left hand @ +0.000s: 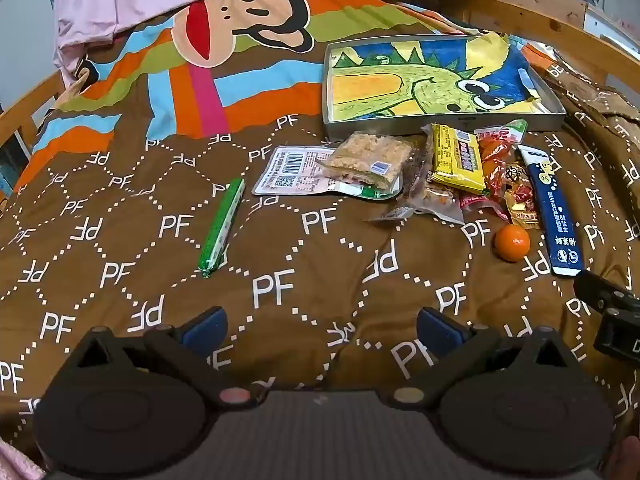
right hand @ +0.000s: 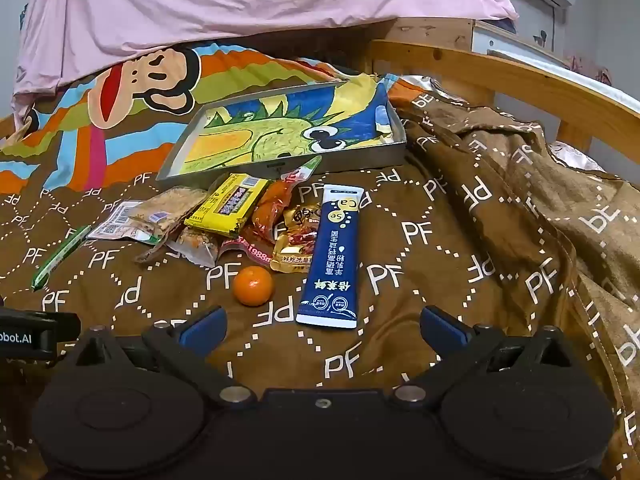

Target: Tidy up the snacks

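Right wrist view looks over a brown quilt [right hand: 420,236] on a bed, where the right gripper [right hand: 322,330] hangs just above the fabric with its blue-padded jaws spread wide and nothing between them. Directly ahead, with its near end just beyond the gap between the fingers, lies a long blue sachet [right hand: 334,256]; its long axis runs away from the gripper toward the metal tray [right hand: 360,160], roughly in line with the fingers, so a grasp across its narrow width looks the natural one. An orange [right hand: 253,285] sits just left of the sachet's near end, and a heap of snack packets, including a yellow wrapper [right hand: 228,210], lies between the orange and the tray. The tray, lined with a dinosaur drawing, holds no snacks, so the sorting appears not yet begun. From the left wrist view, the left gripper [left hand: 320,330] is likewise spread wide and empty; a green stick snack [left hand: 222,226] lies apart from the heap, ahead and to its left, its long axis pointing slightly rightward toward the tray. The right gripper is nearer to the sachet and the orange, the left to the green stick; the tray lies beyond the heap for both.
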Demonstrator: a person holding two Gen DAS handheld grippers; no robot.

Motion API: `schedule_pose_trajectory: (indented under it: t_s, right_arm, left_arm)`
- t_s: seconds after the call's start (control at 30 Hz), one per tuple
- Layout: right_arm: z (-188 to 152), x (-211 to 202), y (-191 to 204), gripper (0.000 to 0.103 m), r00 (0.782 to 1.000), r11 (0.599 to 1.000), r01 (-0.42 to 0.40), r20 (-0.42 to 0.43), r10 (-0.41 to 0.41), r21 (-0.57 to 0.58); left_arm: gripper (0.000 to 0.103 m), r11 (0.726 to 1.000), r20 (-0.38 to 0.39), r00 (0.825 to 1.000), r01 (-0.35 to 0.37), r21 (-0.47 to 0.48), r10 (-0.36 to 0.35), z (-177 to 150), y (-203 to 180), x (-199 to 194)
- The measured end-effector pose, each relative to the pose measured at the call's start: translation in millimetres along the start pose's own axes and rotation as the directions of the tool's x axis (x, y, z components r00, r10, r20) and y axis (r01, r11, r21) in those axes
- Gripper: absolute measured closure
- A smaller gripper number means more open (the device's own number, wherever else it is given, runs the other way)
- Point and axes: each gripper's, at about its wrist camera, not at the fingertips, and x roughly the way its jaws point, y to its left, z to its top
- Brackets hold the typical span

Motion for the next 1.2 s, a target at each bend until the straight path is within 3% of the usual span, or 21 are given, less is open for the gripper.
schedule_pose_trajectory:
  t_s: [1.2]
  right_arm:
    - [-0.8, 1.3, 0.2, 0.001, 1.0, 1.0, 0.0, -0.002, 0.0, 0.0]
  left_arm:
    - [0.0, 1.0, -0.006, 1.0, -0.001, -0.001, 0.001, -0.4, -3.0, 0.9]
